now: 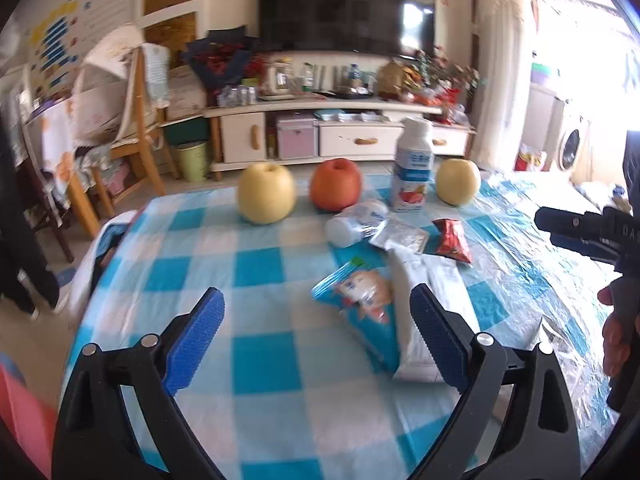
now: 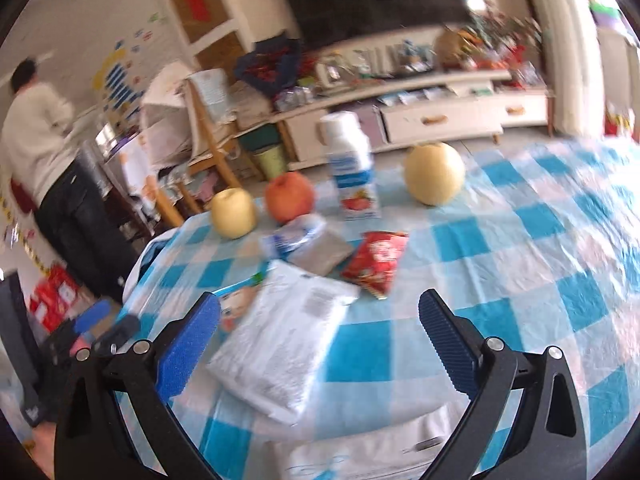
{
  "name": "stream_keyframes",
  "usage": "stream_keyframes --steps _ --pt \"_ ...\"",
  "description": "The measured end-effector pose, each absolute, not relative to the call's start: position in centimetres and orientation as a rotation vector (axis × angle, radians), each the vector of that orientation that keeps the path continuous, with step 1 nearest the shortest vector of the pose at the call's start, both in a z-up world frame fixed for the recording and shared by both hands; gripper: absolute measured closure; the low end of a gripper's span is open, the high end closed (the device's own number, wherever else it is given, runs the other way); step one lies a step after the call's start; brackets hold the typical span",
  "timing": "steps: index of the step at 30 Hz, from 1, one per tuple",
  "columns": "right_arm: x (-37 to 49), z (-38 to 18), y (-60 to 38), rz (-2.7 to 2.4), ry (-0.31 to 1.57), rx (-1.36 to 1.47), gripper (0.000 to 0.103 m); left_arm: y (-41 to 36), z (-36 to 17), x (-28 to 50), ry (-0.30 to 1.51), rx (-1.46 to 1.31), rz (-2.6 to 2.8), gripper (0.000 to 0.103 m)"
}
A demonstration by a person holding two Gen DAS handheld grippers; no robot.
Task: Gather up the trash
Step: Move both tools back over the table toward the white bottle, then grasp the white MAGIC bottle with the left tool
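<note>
On the blue-and-white checked tablecloth (image 1: 260, 268): white plastic packet (image 2: 280, 336), blue snack wrapper (image 1: 360, 308) partly under it, red wrapper (image 2: 376, 260), silver sachet (image 1: 400, 236), tipped white bottle (image 1: 352, 224). Behind them: upright milk bottle (image 1: 412, 168), two yellow apples, one red apple (image 1: 336, 188). Left gripper (image 1: 316, 316): fingers spread, empty, above the cloth. Right gripper (image 2: 320, 320): fingers spread wide, empty, white packet lying below them.

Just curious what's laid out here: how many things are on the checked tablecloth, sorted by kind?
Yellow apples: 2
Red apple: 1
Upright drink bottle: 1
Bottle lying on its side: 1
Wrappers and packets: 4, namely silver, red, blue, white
Total: 9
</note>
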State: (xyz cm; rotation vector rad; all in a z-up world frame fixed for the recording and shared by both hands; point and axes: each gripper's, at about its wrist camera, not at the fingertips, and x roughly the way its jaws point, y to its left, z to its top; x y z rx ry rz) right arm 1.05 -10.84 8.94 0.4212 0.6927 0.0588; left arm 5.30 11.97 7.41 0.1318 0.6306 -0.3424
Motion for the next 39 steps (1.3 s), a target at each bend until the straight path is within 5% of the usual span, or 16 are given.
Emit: stream_keyframes --steps 11,24,39 --pt "2.4 8.2 -16.9 -0.023 0.755 0.464 0.005 3.1 5.3 17.0 0.820 0.157 -0.423 0.009" --pt "2.7 7.4 -17.8 0.014 0.782 0.493 0.005 0.7 1.3 24.4 1.009 0.159 -0.352 0.027" --pt "2.4 8.1 -18.3 0.020 0.756 0.467 0.005 -1.0 1.3 16.4 0.993 0.154 -0.522 0.043"
